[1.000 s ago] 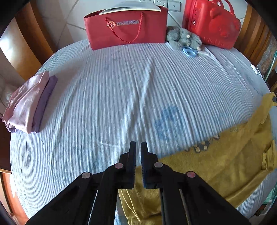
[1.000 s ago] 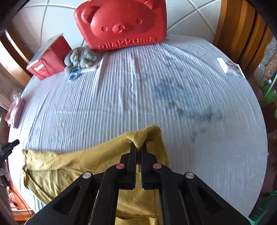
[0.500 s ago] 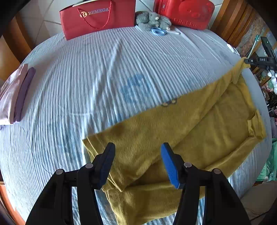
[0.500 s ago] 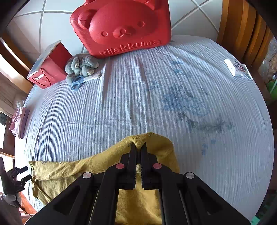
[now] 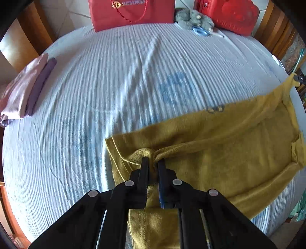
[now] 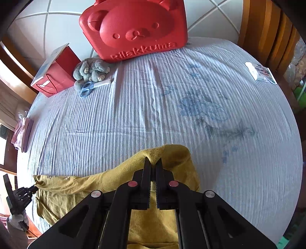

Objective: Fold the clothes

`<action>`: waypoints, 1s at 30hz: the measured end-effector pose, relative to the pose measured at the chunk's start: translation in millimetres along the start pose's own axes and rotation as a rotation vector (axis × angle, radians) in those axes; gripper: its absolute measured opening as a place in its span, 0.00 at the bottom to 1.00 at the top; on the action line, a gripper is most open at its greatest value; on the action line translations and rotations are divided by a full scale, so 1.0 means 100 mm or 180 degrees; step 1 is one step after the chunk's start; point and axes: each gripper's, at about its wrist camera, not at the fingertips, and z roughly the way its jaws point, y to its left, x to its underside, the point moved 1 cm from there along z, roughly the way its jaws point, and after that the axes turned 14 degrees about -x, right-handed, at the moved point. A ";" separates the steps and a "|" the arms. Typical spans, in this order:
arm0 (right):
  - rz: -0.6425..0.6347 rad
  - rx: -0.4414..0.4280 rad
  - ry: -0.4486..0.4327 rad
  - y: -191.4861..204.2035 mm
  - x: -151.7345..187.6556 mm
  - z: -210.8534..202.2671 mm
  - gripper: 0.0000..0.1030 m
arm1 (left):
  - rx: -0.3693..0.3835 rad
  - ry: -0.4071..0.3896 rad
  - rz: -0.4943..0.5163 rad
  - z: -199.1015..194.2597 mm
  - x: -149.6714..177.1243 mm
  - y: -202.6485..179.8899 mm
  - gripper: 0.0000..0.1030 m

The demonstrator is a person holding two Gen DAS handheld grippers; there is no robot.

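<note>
A mustard-yellow garment (image 5: pixel 229 149) lies spread along the near edge of the bed, partly folded over itself. My left gripper (image 5: pixel 153 160) is shut on a bunched fold of the yellow garment near its left end. My right gripper (image 6: pixel 154 162) is shut on the garment's (image 6: pixel 172 172) other end and holds that corner slightly raised. The right gripper's tip shows at the far right in the left wrist view (image 5: pixel 299 78), and the left gripper shows at the far left in the right wrist view (image 6: pixel 28 190).
A striped white-blue sheet (image 5: pixel 124 80) covers the bed. A folded pink and purple stack (image 5: pixel 24 90) lies at the left. A red paper bag (image 5: pixel 132 13), grey plush toy (image 6: pixel 89 70), blue scissors (image 6: pixel 87 89) and red bear case (image 6: pixel 133 28) stand at the back. A white packet (image 6: pixel 260 73) lies at right.
My left gripper, shut a second ago and open half a second ago, has come down and closed on a fold of the yellow garment. The right gripper has kept its hold, barely moving.
</note>
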 end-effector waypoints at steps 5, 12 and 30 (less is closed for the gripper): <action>0.0193 -0.0130 -0.0169 -0.02 -0.19 0.00 0.03 | -0.0126 -0.0204 -0.0080 -0.10 -0.55 0.12 0.07; 0.0341 -0.0452 -0.0356 -0.06 0.34 -0.50 0.03 | 0.0327 -0.0243 -0.0114 -0.30 -0.46 0.38 0.08; 0.0610 -0.0178 0.0033 -0.41 1.65 -0.41 0.40 | 0.0413 -0.0140 -0.0082 -0.43 0.11 0.30 0.41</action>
